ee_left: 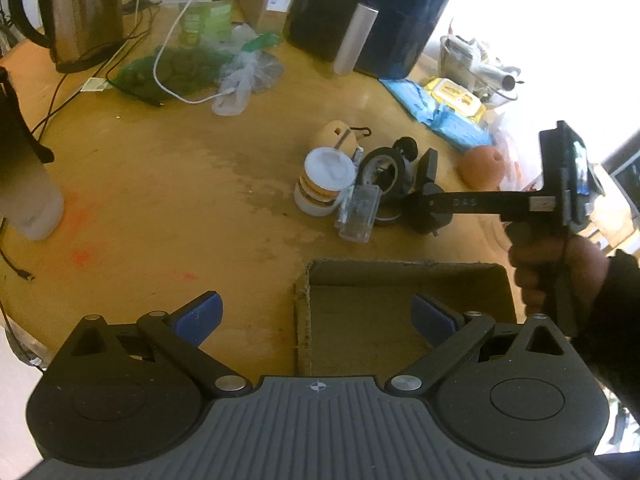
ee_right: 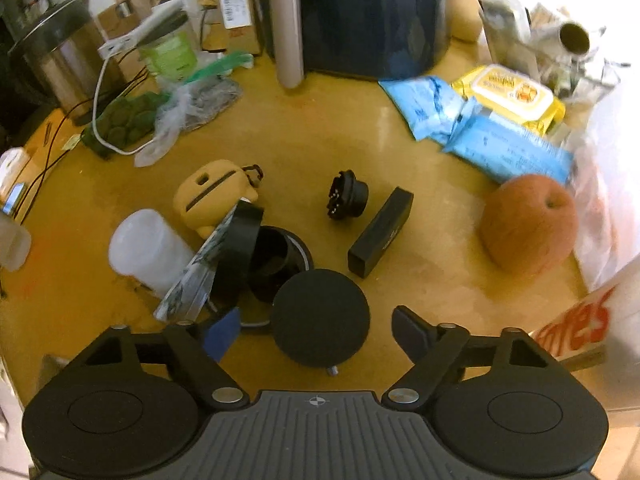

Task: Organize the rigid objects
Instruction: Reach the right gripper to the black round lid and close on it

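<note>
A pile of small objects sits mid-table: a white jar (ee_right: pixel 148 250), a yellow rubber case (ee_right: pixel 210 196), a black tape roll (ee_right: pixel 240 240), a clear plastic pack (ee_right: pixel 196 276), a black round disc (ee_right: pixel 320 318), a black plug part (ee_right: pixel 346 196) and a black rectangular box (ee_right: pixel 382 232). My right gripper (ee_right: pixel 320 336) is open, its fingers on either side of the black disc, not closed on it. It also shows in the left wrist view (ee_left: pixel 424 204) at the pile. My left gripper (ee_left: pixel 316 316) is open and empty over the near edge of an open cardboard box (ee_left: pixel 360 276).
A brown apple (ee_right: pixel 528 224) lies right of the pile. Blue and yellow wipe packs (ee_right: pixel 500 120), a black air fryer (ee_right: pixel 360 12), a kettle (ee_left: pixel 80 12), a green net bag (ee_right: pixel 124 120), cables and a white bottle (ee_left: pixel 32 192) ring the wooden table (ee_left: pixel 180 200).
</note>
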`<state>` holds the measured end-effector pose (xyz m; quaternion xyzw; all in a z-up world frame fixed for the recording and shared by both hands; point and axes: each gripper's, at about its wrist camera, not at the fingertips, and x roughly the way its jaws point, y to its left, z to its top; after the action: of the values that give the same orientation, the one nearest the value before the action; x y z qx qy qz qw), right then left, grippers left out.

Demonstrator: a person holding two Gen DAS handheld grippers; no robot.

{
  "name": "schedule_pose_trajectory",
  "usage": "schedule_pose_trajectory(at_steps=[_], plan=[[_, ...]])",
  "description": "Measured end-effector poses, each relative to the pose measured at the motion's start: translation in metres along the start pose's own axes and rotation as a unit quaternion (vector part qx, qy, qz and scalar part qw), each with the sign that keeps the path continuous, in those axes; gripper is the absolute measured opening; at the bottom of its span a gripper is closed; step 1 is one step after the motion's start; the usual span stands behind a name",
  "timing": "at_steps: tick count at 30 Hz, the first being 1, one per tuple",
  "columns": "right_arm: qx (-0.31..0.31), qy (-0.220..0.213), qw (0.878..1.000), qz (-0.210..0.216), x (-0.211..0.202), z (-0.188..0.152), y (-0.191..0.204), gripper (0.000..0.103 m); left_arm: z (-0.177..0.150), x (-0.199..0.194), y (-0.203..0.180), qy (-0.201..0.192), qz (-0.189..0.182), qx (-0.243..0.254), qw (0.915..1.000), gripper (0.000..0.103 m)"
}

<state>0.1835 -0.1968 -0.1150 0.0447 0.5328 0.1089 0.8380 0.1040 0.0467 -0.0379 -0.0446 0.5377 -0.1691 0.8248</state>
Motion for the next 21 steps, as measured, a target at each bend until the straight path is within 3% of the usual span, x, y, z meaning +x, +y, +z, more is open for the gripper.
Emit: schedule_pose_trajectory(at_steps=[6, 12, 21], plan=[[0.017, 0.012, 1.0, -0.006, 0.018, 0.0, -0.002, 0.06, 0.0, -0.003, 0.001, -0.009, -0.006, -0.005, 0.9999, 0.102], [0.051, 0.007, 0.999, 0.012, 0.014, 0.001, -0.016, 0.06, 0.002, -0.006, 0.001, -0.022, -0.008, -0.006, 0.9997, 0.102], [0.028, -0.039, 0.999, 0.021, -0.032, 0.007, -0.011, 0.06, 0.005, -0.002, -0.005, -0.026, -0.007, 0.003, 0.9996, 0.102]])
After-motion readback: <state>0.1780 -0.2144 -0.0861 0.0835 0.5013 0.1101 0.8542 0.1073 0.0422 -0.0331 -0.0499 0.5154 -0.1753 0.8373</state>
